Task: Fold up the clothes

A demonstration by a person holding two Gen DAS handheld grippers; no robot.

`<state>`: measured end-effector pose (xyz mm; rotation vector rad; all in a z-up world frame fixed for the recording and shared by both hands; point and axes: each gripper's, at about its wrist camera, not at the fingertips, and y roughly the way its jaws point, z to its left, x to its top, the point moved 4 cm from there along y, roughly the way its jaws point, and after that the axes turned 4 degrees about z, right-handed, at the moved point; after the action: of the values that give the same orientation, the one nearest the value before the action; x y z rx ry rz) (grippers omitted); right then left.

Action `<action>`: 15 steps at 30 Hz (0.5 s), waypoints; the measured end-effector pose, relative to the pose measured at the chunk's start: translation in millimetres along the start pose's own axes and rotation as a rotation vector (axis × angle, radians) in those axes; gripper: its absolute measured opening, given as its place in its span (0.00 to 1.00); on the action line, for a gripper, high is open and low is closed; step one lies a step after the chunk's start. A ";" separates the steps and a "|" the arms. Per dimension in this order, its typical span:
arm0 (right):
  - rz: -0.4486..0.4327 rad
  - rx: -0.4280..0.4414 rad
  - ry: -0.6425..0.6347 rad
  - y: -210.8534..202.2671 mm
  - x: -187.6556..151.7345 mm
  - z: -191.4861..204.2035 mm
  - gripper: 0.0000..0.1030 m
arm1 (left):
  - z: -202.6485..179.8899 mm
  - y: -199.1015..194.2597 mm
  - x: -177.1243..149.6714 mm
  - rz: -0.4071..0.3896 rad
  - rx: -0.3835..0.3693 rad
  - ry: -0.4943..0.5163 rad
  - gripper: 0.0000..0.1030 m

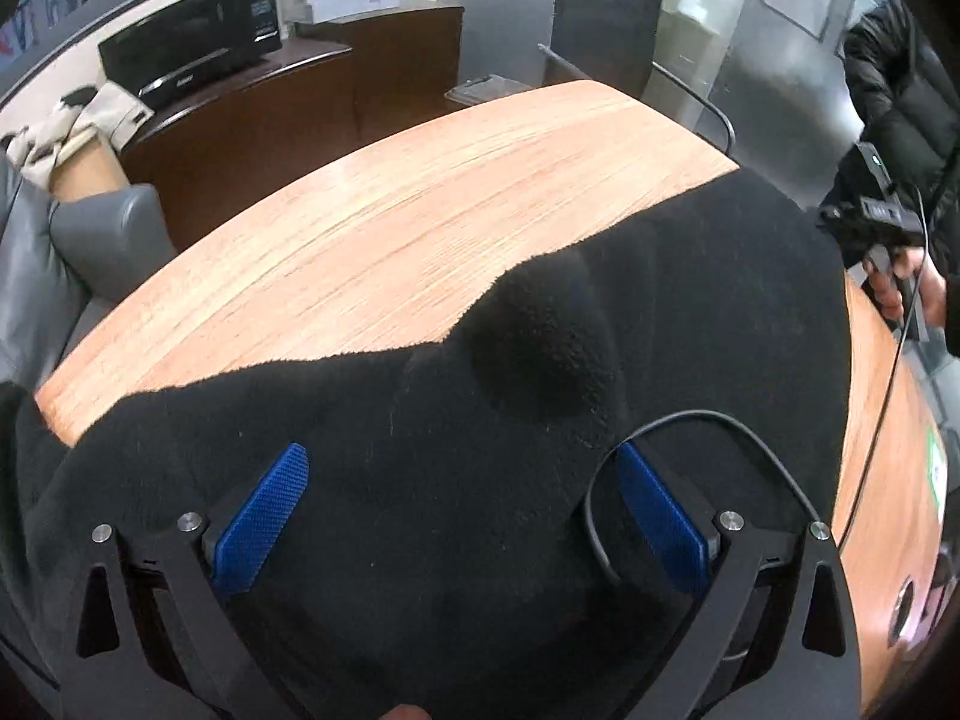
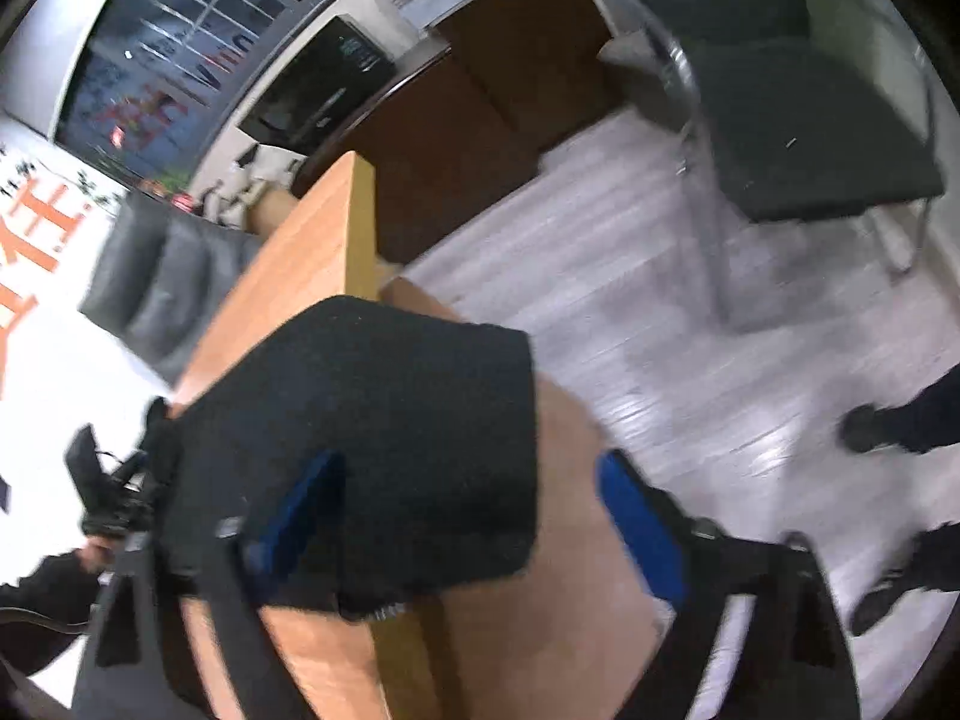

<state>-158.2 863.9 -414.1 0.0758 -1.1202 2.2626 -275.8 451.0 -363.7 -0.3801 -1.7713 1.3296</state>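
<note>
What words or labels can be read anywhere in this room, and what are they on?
None reads clearly.
Black appliance: small white lettering and a panel label, too small.
White wall: large orange characters, cut off and blurred.
Table edge: green sticker, too distorted.
Posters behind the window: blurred.

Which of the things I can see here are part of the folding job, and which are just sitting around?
Part of the job:
black fleece garment, spread on the wooden table
left gripper, jaws open over it
right gripper, jaws open at its corner

Just lying about:
black printer
grey sofa
black chair
brown cabinet
</note>
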 end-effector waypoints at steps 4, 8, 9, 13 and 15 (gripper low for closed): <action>-0.069 0.041 -0.081 -16.1 1.3 22.8 0.19 | -4.3 -0.8 2.9 0.004 0.002 -0.006 1.00; -0.150 -0.006 -0.182 -56.7 0.1 59.0 0.10 | -13.0 -7.3 8.2 -0.050 -0.002 0.021 1.00; -0.177 -0.030 -0.199 -67.4 0.9 67.7 0.10 | -16.1 -10.0 10.1 -0.071 -0.009 0.031 1.00; -0.288 -0.117 -0.238 -117.5 -9.5 94.8 0.09 | -29.2 12.1 19.9 -0.049 -0.012 0.071 1.00; -0.261 -0.184 -0.249 -119.3 -18.1 97.8 0.09 | -27.2 21.6 20.2 -0.041 -0.011 0.061 1.00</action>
<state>-99.2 837.5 -272.9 0.4147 -1.3564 1.9476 -271.6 490.0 -372.3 -0.3842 -1.7282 1.2669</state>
